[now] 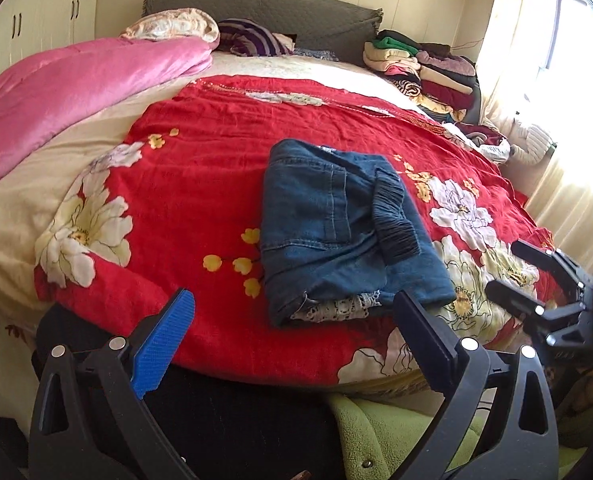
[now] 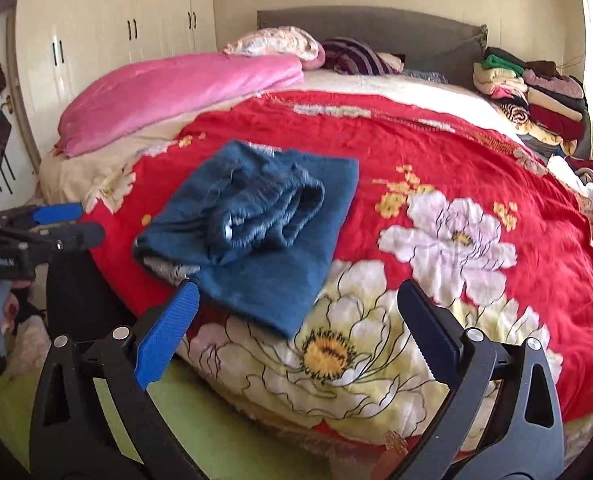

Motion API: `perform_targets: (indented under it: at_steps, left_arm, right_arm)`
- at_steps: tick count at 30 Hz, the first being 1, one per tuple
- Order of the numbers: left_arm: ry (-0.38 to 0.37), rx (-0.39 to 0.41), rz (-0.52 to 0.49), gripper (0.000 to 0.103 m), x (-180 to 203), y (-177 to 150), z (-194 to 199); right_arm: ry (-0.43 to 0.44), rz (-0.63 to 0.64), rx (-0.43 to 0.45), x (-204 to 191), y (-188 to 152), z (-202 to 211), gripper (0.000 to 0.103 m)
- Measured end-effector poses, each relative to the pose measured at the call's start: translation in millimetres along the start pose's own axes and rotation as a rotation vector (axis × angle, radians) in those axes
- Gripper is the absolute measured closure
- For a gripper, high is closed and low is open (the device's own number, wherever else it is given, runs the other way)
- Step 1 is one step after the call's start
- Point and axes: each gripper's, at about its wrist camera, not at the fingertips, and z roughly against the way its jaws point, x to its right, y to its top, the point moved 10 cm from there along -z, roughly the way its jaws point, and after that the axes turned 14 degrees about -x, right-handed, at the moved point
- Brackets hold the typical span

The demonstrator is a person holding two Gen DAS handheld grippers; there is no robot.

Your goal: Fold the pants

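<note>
Pants: we see the blue denim pants (image 1: 348, 224) folded into a compact bundle, waistband gathered on top, a strip of white lace lining showing at the near edge.
Pants location: on the red floral bedspread (image 1: 216, 184), toward its near edge, lying free of both tools.
Left gripper: we record the left gripper (image 1: 292, 332) spread wide with nothing between its 2 fingers; it hangs off the near edge of the bedspread, just short of the pants.
Right gripper: the right gripper (image 2: 296, 320) is likewise spread and empty, near the bedspread's front edge, the pants just beyond its blue pad (image 2: 166, 336).
Pink quilt: the pink quilt (image 1: 76, 92) is bunched along the bedspread's far-left side.
Clothes stack: the pile of folded clothes (image 1: 428, 72) sits past the bedspread's far-right corner, by the grey headboard (image 1: 264, 12).
</note>
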Motion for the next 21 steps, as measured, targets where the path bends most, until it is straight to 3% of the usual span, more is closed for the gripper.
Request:
perform_targets:
  at_steps: [21]
  left_arm:
    - [0.006, 0.005, 0.001, 0.004, -1.1, 0.4, 0.0]
  right_arm:
    - [-0.001, -0.011, 0.008, -0.4, 3.6, 0.7, 0.009]
